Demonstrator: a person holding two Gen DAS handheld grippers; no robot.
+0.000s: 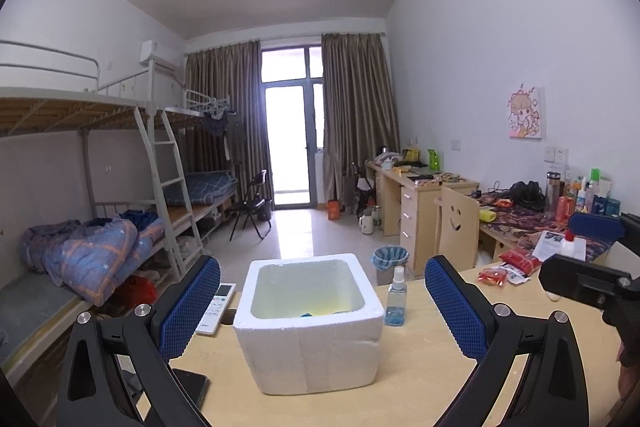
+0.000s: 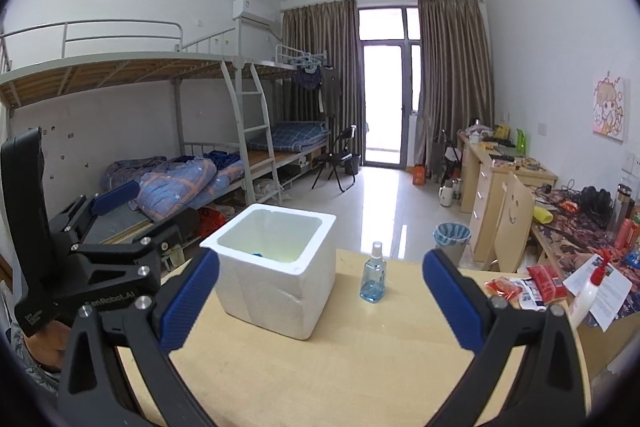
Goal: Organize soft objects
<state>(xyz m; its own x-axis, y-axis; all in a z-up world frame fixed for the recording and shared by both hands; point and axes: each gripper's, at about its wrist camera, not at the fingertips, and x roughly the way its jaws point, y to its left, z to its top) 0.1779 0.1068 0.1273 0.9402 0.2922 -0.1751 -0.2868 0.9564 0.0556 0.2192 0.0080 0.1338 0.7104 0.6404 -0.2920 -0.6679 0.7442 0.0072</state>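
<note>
A white foam box (image 1: pixel 308 343) stands on the wooden table (image 1: pixel 420 379), open at the top. Something blue and yellow (image 1: pixel 310 313) lies at its bottom, mostly hidden by the rim. My left gripper (image 1: pixel 320 307) is open and empty, held just in front of the box with the box between its blue pads (image 1: pixel 188 307). In the right wrist view the box (image 2: pixel 276 279) is ahead to the left. My right gripper (image 2: pixel 320 303) is open and empty above the table (image 2: pixel 360 367). The left gripper's body (image 2: pixel 80 259) shows at the left there.
A spray bottle of blue liquid (image 1: pixel 395 297) (image 2: pixel 373 277) stands right of the box. A white remote (image 1: pixel 216 309) and a dark phone (image 1: pixel 192 389) lie left of it. Red snack packets (image 2: pixel 532 285) and a white bottle with a red cap (image 2: pixel 586 297) lie at the right.
</note>
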